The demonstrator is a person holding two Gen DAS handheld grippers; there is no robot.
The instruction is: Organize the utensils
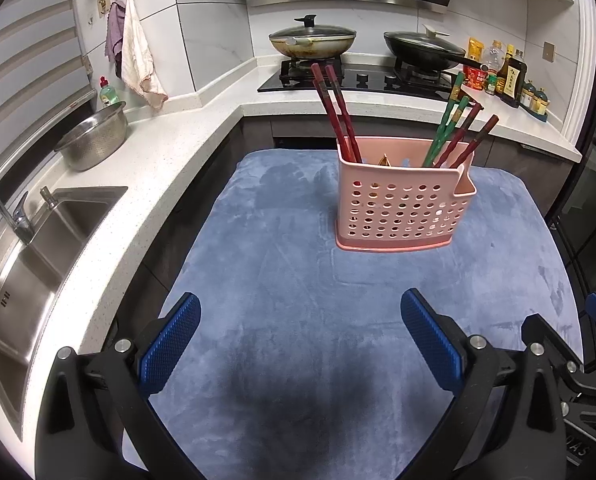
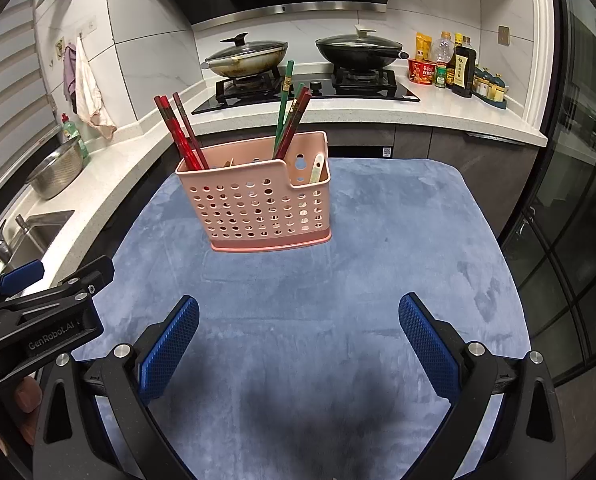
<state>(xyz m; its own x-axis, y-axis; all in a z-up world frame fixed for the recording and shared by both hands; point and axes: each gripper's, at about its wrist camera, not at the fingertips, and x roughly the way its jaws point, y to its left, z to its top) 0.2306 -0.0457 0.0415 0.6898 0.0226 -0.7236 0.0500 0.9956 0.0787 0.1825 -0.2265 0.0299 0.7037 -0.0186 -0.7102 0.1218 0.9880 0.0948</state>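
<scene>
Caddy (image 1: 403,200), pink, perforated, upright on blue cloth (image 1: 282,280) toward far middle of table; red chopsticks (image 1: 337,116) leaning out of left compartment; green chopsticks (image 1: 447,124) with further dark red chopsticks (image 1: 471,136) leaning out of right side; pale spoon (image 2: 317,168) tucked in the lower-walled end pocket, seen from right wrist only; something small in middle section, too hidden to identify. No loose utensils visible on cloth; task judged at or near completion, or awaiting more items from out of view. Left gripper (image 1: 299,344) low over near cloth, blue pads wide apart, nothing between; right gripper (image 2: 298,344) likewise spread and empty, just beside the left, both well short of caddy. Beyond: white counter, sink (image 1: 30,256) and steel colander (image 1: 94,140) at left, two lidded pans on hob behind. Risks: caddy light and top-heavy with long sticks, so a brush against protruding ends likely to tip it; plush cloth gives soft footing; grippers close together, possible clash on simultaneous reach.
</scene>
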